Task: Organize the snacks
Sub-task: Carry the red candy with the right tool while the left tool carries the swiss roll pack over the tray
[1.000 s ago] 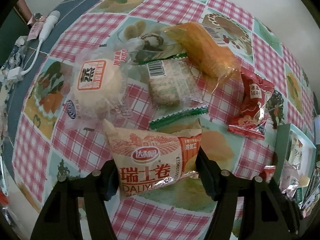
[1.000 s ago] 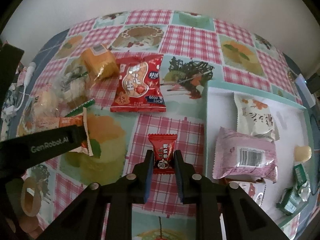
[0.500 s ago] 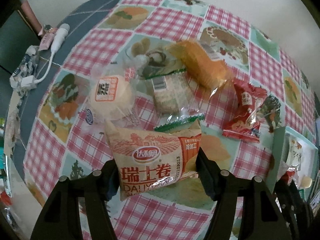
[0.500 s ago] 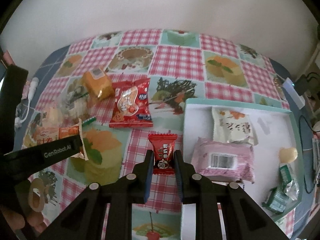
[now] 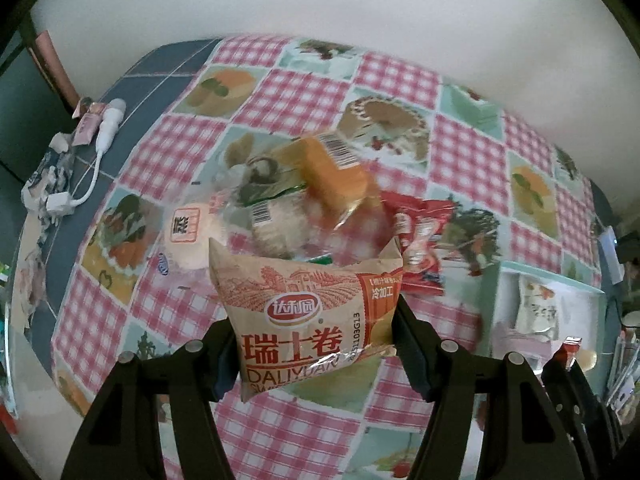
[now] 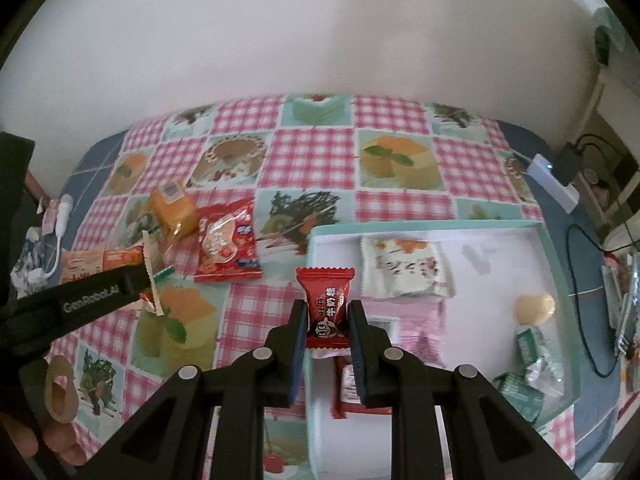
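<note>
- Snacks are seen in three places: two are held above the table (image 6: 312,160), several lie loose on the checked cloth, and others lie in a white tray (image 6: 492,252) with a pale green rim.
- A tan Swiss roll packet (image 5: 304,312) is clamped between the pads of the left gripper (image 5: 312,344); the jaws stand fairly wide around it, and the packet rises upright ahead of the fingertips, clear of the cloth.
- A small red candy (image 6: 326,308) is pinched by the right gripper (image 6: 327,330), whose jaws are drawn narrow; the wrapper stands upright between the pads, its crimped top edge showing above them.
- In the right wrist view, the candy is seen just over the near left rim of the tray.
- Inside the tray, a white packet (image 6: 404,270), a pink packet (image 6: 408,320), a pale round sweet (image 6: 534,308) and green-wrapped pieces (image 6: 528,376) are seen.
- On the cloth beyond the left gripper, an orange cake pack (image 5: 332,168), a clear biscuit pack (image 5: 276,220), a round bun pack (image 5: 188,232) and a red packet (image 5: 420,248) lie close together, partly blurred.
- The left gripper, with its packet, is also seen at the left edge of the right wrist view, well apart from the tray.
</note>
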Demonstrator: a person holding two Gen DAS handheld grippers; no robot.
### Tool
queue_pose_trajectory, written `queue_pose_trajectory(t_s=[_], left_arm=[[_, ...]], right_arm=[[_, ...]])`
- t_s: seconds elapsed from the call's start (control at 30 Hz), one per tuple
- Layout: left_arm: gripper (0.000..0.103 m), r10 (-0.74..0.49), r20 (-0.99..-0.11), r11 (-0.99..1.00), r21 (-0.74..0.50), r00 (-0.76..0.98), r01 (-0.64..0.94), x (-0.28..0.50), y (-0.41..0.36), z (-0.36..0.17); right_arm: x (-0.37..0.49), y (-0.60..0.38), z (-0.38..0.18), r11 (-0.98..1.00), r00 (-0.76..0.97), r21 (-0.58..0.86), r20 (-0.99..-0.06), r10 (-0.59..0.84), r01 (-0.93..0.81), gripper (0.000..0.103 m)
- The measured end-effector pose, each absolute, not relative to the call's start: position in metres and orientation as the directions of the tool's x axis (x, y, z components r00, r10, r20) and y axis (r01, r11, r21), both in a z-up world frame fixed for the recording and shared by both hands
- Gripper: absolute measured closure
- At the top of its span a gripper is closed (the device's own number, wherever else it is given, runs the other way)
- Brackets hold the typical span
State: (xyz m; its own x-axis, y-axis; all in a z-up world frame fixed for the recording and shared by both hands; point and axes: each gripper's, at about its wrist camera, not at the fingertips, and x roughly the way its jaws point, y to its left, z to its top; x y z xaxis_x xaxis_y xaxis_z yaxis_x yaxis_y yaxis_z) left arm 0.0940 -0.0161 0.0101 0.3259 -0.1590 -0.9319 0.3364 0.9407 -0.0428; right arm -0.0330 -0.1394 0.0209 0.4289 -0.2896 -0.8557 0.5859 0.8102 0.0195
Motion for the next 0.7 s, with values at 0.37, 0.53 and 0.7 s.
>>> queue_pose_trajectory(t_s=[0.37, 0.53, 0.7], left_arm=[[0.035, -0.233, -0.916, 0.904, -0.081, 0.325, 0.419, 0.067, -0.057, 0.025], [0.035, -0.268, -0.912, 0.876, -0.097, 0.311, 0.472, 0.046, -0.082, 0.028], [0.035, -0.286, -0.912, 0.840, -0.090, 0.295, 0.535, 0.023, -0.112, 0.026]], right_arm=[[-0.067, -0.177, 0.032, 0.757, 0.427, 0.038, -0.843, -0.326, 0.652, 0.081], [-0.084, -0.199, 0.031, 0.720, 0.399, 0.023, -0.844, -0.358, 0.694, 0.081], [-0.104, -0.222, 0.030, 0.682, 0.393, 0.052, -0.849, -0.354, 0.729, 0.081]])
